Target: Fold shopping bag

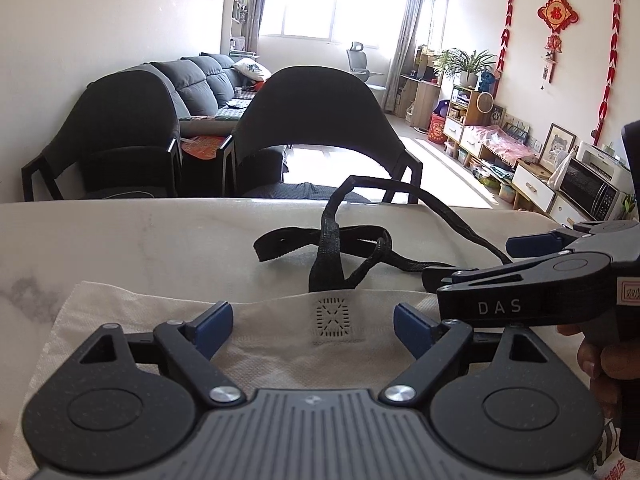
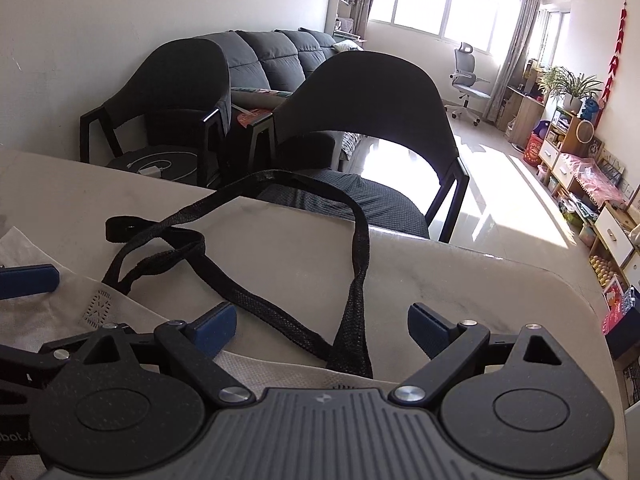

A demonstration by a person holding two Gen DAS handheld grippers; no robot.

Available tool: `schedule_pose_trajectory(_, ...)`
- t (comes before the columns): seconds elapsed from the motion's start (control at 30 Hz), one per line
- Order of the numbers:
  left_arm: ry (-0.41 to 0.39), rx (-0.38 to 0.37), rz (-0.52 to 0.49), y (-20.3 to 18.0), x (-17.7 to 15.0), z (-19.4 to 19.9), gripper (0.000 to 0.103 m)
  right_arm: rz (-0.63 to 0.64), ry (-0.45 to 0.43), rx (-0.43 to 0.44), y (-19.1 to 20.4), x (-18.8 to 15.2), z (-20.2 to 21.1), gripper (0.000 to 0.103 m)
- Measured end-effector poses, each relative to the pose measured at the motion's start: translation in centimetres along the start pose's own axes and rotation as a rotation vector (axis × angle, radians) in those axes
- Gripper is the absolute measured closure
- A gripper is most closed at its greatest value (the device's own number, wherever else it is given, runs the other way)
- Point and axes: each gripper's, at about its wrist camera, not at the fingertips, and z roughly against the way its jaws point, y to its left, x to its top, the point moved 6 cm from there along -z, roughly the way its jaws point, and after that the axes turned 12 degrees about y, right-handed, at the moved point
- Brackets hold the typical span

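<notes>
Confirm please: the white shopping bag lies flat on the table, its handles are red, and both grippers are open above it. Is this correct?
Not quite: the handles are black, not red, as the right wrist view shows clearly. The rest stands: the white shopping bag lies flat on the table, and the left gripper and the right gripper are both open above it.

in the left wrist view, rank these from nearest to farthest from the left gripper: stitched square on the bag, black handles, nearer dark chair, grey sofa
From the left gripper:
1. Stitched square, on the white bag between its open fingers.
2. Black handles, lying on the table just beyond the bag's edge.
3. Nearer dark chair, behind the table's far edge.
4. Grey sofa, far back on the left.
</notes>
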Motion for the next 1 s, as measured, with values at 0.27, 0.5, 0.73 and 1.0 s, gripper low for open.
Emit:
schedule_pose_trajectory(0.27,0.002,-0.001,-0.003,-0.1,-0.2,0.1,0.013,-0.094,-0.039,-0.128,-3.6,0.0,-0.6,0.010)
schedule_pose_trajectory(0.5,0.007,0.006,-0.016,-0.2,-0.3,0.1,0.012,-0.259,-0.038,-0.224,-7.3,-0.6,-0.9,0.010)
schedule_pose_trajectory(0.73,0.034,0.069,-0.090,-1.0,0.4,-0.6,0.012,-0.274,-0.033,-0.190,-6.9,-0.6,-1.3,0.015)
schedule_pose_trajectory(1.0,0.061,0.101,-0.088,-0.7,3.0,-2.1,0.012,-0.293,-0.025,-0.145,-6.6,-0.6,-1.3,0.016)
